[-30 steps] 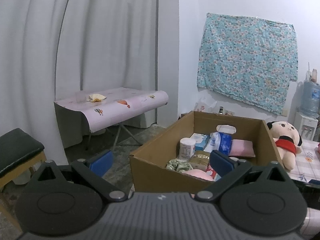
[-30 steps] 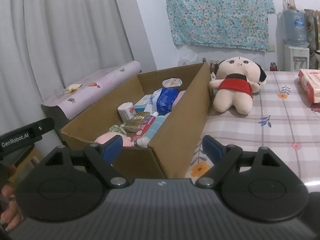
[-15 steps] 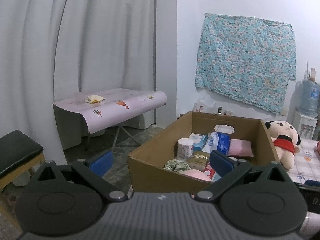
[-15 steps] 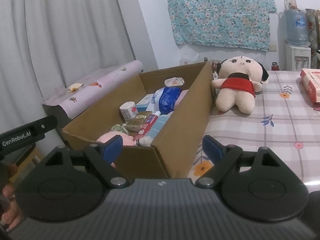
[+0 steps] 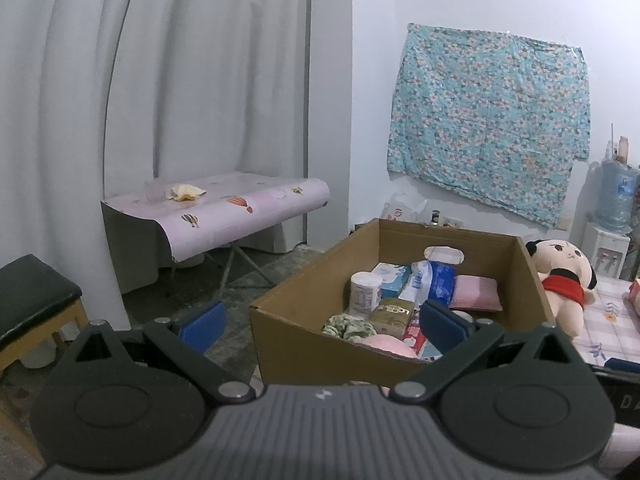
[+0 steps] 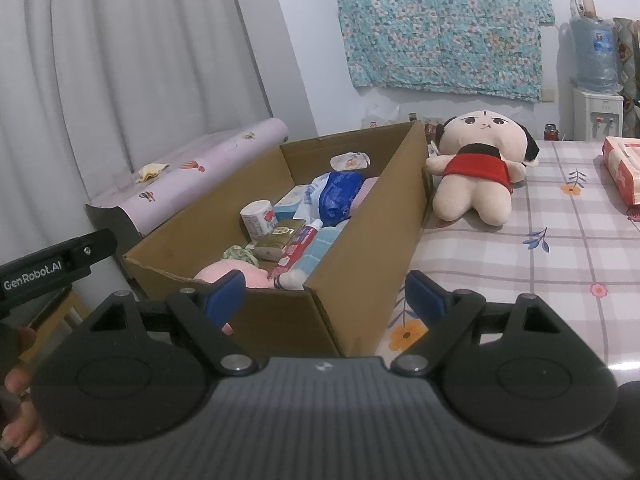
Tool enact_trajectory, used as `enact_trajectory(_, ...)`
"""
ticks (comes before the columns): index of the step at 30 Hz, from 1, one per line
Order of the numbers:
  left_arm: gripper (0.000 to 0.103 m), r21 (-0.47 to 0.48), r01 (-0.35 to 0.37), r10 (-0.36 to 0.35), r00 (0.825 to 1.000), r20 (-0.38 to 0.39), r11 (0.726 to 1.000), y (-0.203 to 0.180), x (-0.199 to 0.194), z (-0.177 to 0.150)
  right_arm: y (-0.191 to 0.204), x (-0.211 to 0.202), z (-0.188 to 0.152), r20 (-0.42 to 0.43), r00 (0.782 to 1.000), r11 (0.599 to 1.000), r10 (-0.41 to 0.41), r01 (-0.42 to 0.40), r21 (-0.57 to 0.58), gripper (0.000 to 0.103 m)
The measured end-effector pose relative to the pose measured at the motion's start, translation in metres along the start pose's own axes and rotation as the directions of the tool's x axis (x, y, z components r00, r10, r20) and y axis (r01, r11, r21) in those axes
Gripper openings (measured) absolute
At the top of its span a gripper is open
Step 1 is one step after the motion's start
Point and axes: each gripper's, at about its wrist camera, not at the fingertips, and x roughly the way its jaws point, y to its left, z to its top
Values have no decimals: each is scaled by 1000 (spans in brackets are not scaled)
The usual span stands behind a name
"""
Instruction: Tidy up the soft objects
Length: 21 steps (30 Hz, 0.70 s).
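Note:
A cardboard box [image 5: 288,332] [image 6: 352,276] stands at the table's left edge, holding a pink soft item [image 6: 236,274], a green scrunchie [image 5: 346,326], a blue packet [image 6: 340,196], a pink folded cloth [image 5: 476,298], a white jar [image 6: 259,217] and small boxes. A plush doll in a red top [image 6: 478,168] [image 5: 564,286] lies on the checked tablecloth to the right of the box. My left gripper [image 5: 322,326] is open and empty, short of the box's near wall. My right gripper [image 6: 326,296] is open and empty, just before the box's near right corner.
A red-and-white packet [image 6: 622,170] lies at the table's right edge. A folding table with a pink cover [image 5: 224,210] stands by the curtain. A dark-cushioned stool [image 5: 34,300] is at the left. A water dispenser [image 6: 594,84] stands at the back right.
Both grippers have drawn back slightly and tilted up; the box and doll sit a little lower and farther in both views. Both jaws stay open.

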Motion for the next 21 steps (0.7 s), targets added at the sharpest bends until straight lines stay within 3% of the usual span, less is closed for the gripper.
enact_trajectory(21,103,32,-34,35,999,-33,999,4,6,-1,-1,6,-3,-21,1000,1000,-6,6,2,88)
